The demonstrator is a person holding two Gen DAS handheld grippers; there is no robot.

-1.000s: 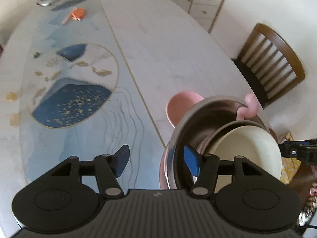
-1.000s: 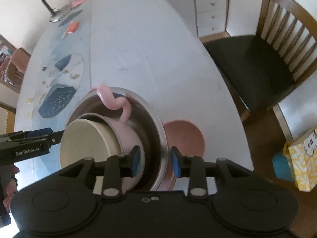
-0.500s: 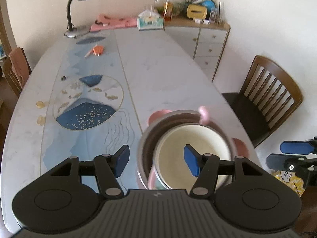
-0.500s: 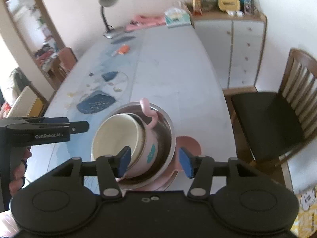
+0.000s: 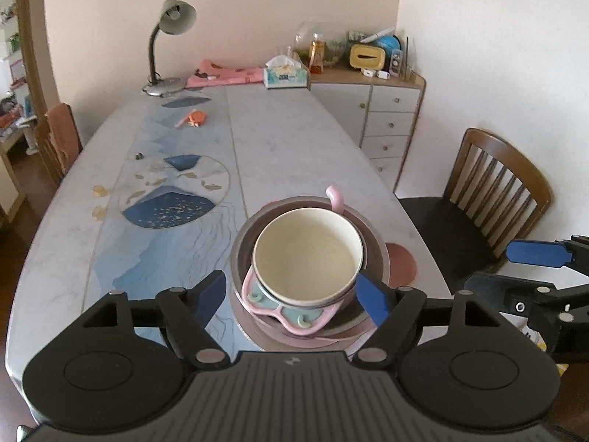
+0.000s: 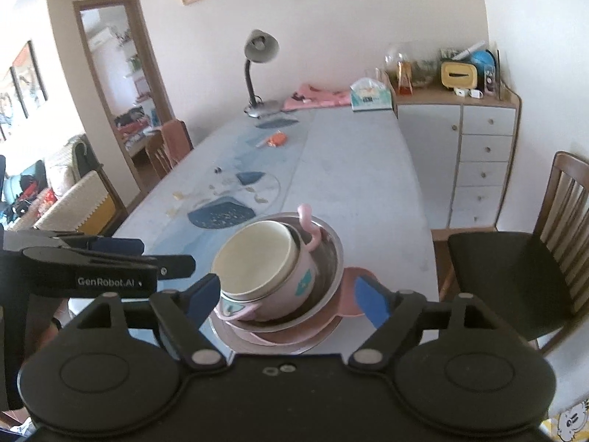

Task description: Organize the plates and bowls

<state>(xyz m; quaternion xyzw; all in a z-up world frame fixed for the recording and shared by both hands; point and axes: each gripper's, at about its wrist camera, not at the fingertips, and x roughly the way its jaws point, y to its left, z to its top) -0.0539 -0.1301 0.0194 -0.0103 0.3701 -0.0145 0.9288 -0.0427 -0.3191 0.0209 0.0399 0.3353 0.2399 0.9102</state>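
**A:** Both sets of jaws have just been opening and stand wide apart with nothing pressed between the pads. The left gripper (image 5: 291, 293) and the right gripper (image 6: 285, 300) frame the stack from the near side, clear of it.

**B:** And the stack itself?

**A:** It sits at the near end of the table (image 5: 294, 140), close to the edge by the chair (image 5: 489, 199). A cream bowl (image 5: 307, 256) nests in a pink cup (image 6: 294, 280) with a curled handle, both tilted inside a steel bowl (image 6: 327, 261), all on a pink plate (image 6: 279, 335). A second pink dish (image 5: 403, 263) peeks out beside them.

**B:** How would that lot handle?

**A:** Stiff and smooth all through, by the look of it. The steel bowl is likely light and slippery at the rim; the cream bowl and cup look like ceramic or hard plastic, so chipping is a fair worry. Because the inner pieces lean, they could well shift or rattle if the pile is lifted whole.

**B:** Where to take hold?

**A:** Probably the steel bowl's rim, one pad inside and one out, or the plate's edge from both sides. The cup handle looks a poor choice.
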